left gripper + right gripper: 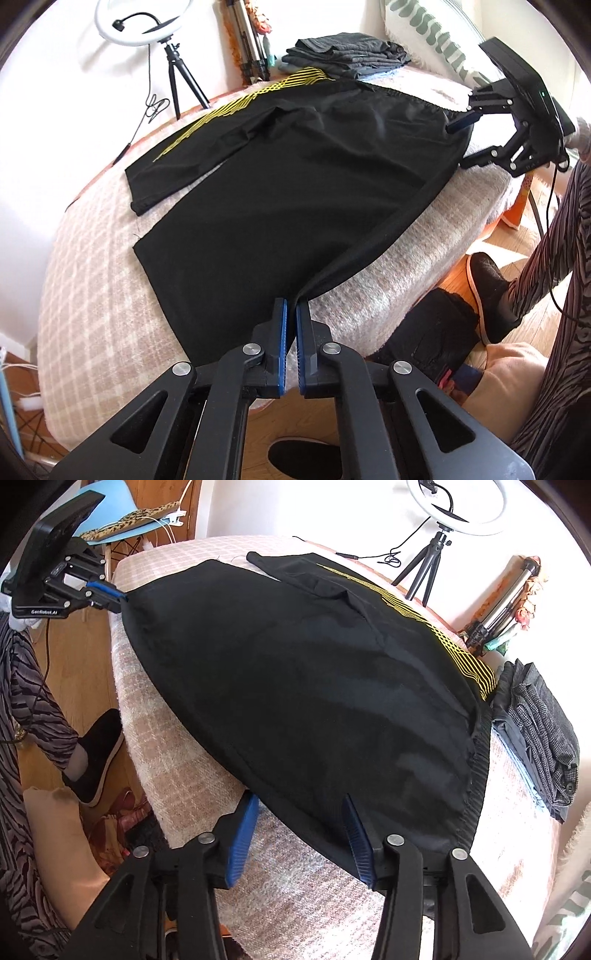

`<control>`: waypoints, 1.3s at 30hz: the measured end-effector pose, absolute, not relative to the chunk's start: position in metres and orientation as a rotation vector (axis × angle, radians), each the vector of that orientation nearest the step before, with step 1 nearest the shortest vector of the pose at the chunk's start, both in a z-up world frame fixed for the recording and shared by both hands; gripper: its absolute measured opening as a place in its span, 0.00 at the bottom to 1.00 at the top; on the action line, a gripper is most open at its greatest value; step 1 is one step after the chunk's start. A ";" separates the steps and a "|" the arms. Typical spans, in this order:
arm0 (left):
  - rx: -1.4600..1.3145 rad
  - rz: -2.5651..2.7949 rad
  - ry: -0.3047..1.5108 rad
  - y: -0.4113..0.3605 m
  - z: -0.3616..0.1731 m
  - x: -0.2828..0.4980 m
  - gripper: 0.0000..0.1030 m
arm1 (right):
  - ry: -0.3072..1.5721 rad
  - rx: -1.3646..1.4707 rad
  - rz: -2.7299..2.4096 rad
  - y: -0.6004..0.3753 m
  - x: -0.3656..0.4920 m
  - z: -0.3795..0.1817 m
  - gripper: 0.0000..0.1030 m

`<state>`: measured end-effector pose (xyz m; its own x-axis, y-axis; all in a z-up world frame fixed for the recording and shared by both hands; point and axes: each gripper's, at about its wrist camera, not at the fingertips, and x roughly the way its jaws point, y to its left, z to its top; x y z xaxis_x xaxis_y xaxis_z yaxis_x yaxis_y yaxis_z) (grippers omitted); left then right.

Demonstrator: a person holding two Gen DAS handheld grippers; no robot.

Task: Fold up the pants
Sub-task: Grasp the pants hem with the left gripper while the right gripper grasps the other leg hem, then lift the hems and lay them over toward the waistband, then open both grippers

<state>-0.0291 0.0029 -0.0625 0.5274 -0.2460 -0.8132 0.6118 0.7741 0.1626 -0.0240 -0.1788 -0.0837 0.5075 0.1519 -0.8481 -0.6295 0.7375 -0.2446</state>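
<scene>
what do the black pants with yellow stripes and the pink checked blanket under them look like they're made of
The black pants with yellow line pattern look like thin, smooth synthetic sportswear fabric: a faint sheen, soft shallow wrinkles and a ribbed elastic waistband. The pink and cream checked blanket looks like a fuzzy woven wool or acrylic throw: matte, with a raised nap and fibres fraying at its edge. Neither fibre can be confirmed by sight.

Left gripper (291, 314): black angular linkage arms, silver round pivot screws, blue ribbed finger pads (282, 343). White lettering "GenRobot.AI" on the housing side. Right gripper (299, 834): identical construction, small green indicator light on the black body. Black cable (554, 229) trails below. White glove (18, 622). Grey-black zebra-striped trousers (554, 240), black slip-on shoes (491, 291) with pale soles.
</scene>
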 end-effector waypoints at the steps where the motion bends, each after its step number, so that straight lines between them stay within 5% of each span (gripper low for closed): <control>1: 0.458 -0.533 0.869 0.003 -0.060 -0.027 0.02 | 0.923 -0.591 0.495 -0.180 -0.025 -0.084 0.56; 4: 0.450 -0.524 0.841 0.003 -0.054 -0.021 0.01 | 0.918 -0.600 0.495 -0.180 -0.025 -0.085 0.53; 6: 0.435 -0.520 0.832 0.004 -0.051 -0.017 0.01 | 0.916 -0.609 0.491 -0.180 -0.025 -0.085 0.34; 7: 0.430 -0.519 0.828 0.004 -0.050 -0.015 0.01 | 0.918 -0.619 0.479 -0.179 -0.024 -0.085 0.14; 11: 0.411 -0.508 0.798 0.006 -0.041 -0.008 0.01 | 0.887 -0.629 0.430 -0.178 -0.020 -0.080 0.02; 39: 0.349 -0.327 0.594 0.023 0.027 0.181 0.00 | 0.667 -0.703 0.187 -0.166 0.197 0.034 0.00</control>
<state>0.1809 0.0233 0.0269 0.7811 -0.1975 -0.5923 0.3950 0.8910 0.2238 0.1973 -0.1659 0.0337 0.7792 -0.0579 -0.6241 -0.3737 0.7565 -0.5367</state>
